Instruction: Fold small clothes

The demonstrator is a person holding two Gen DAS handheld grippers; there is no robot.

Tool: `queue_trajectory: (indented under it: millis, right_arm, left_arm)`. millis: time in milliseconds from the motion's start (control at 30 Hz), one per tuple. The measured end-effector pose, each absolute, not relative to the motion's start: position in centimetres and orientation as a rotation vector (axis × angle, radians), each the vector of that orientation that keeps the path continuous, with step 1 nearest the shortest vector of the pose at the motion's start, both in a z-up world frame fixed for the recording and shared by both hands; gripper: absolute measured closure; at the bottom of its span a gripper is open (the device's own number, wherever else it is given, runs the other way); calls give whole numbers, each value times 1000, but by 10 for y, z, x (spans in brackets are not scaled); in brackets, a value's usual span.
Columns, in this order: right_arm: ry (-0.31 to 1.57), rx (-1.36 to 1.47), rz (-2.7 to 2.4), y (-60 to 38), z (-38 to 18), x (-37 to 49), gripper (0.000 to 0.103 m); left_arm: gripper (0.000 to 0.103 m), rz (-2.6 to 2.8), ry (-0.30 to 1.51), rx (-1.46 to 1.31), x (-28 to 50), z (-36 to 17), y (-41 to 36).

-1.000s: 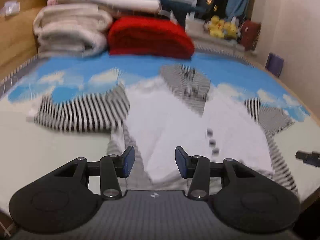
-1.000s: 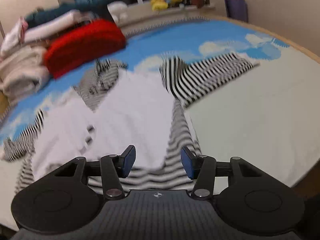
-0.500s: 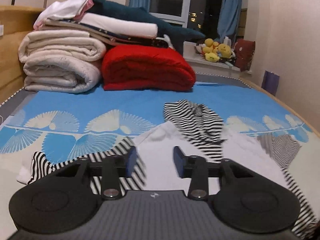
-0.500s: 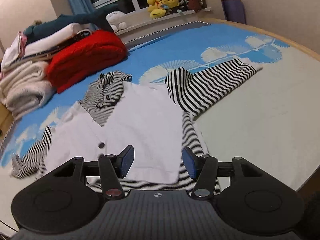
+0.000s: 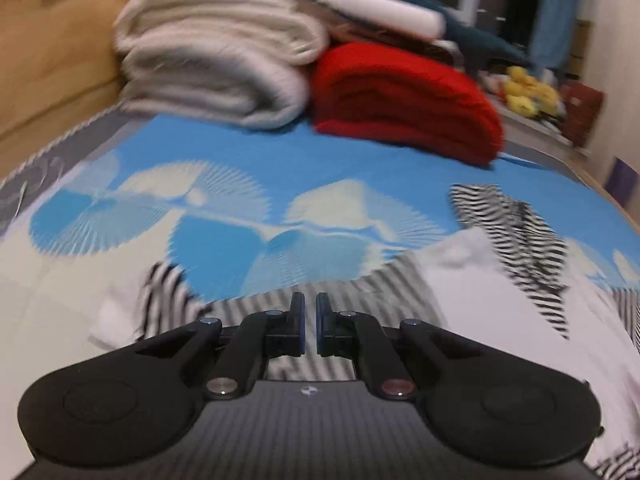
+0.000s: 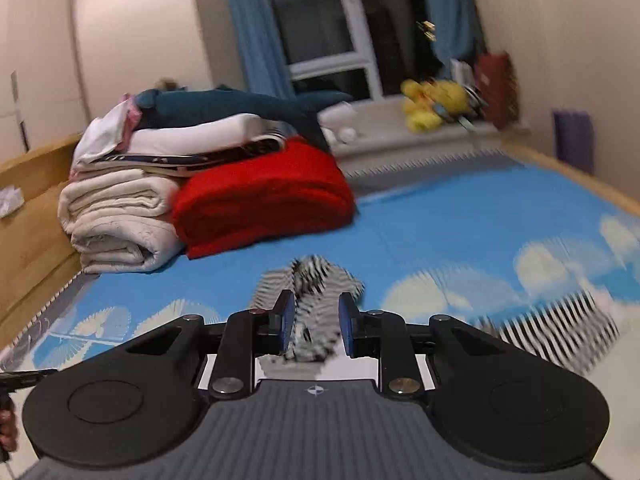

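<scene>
A small white garment with black-and-white striped sleeves and hood (image 5: 516, 288) lies spread on the blue patterned bedspread (image 5: 280, 168). My left gripper (image 5: 309, 312) hovers low over its striped left sleeve (image 5: 348, 296), jaws nearly closed with a thin gap and nothing visibly between them. My right gripper (image 6: 316, 316) is open, its fingers either side of the striped hood (image 6: 316, 280) as seen from behind; the right striped sleeve (image 6: 560, 320) lies to its right. Both views are blurred.
A folded red blanket (image 5: 404, 100) and rolled cream blankets (image 5: 216, 64) with stacked laundry sit at the bed's far end. A wooden headboard (image 5: 52, 52) runs on the left. Yellow plush toys (image 6: 436, 100) sit on the windowsill.
My left gripper has closed from wide open to nearly shut and swung left over the striped sleeve. My right gripper has narrowed, tilted up and moved forward toward the hood.
</scene>
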State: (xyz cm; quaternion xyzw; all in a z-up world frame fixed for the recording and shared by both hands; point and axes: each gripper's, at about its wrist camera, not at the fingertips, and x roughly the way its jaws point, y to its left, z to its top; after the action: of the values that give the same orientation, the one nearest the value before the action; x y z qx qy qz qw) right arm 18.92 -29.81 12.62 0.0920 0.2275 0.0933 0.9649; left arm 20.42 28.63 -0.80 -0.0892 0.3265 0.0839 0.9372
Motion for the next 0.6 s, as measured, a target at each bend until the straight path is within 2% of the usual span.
queue_trajectory:
  millis: [200,267,333,400,600]
  right_arm:
    - [471,77,251,-266,89,228,77]
    - [543,112,242,-262,76,238,77]
    - [581,158,256,-260,69,244,77]
    - [584,134,257,-254,64,245,77]
    - [598,82,268,-237,56,247,77]
  left_arm:
    - [95,306,761,-251,208,-43,346]
    - [84,363,784,-280,211,-52,364]
    - [65,410,791,-320,211,-59,379]
    - [55,468,817,-360,213,-68,393]
    - [55,547,893,-367,218,-90,404]
